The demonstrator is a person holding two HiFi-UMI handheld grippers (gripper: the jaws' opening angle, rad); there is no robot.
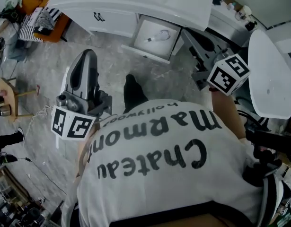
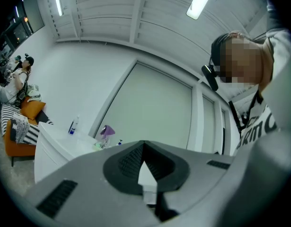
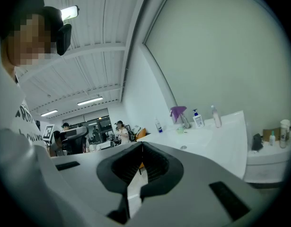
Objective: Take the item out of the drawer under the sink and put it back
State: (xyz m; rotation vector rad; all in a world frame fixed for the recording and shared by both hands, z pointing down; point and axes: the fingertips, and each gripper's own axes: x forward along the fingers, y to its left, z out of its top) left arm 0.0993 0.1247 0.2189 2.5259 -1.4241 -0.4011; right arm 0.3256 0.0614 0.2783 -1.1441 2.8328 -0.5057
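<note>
Left tongs (image 2: 144,145) and right tongs (image 3: 141,148) are both closed and empty, while the white item (image 1: 159,36) lies inside the open drawer (image 1: 146,55) under the white vanity surface (image 1: 150,1), well apart from either tongs.

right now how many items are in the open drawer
1: a white item lies in the middle of the open drawer. The drawer's back is under the counter, so more may be hidden.

The white item (image 1: 159,36) in the drawer (image 1: 146,52) is too small to identify. The counter (image 1: 136,4) is cut off at the far edge; the shirt (image 1: 173,174) hides the near floor (image 1: 41,74).
</note>
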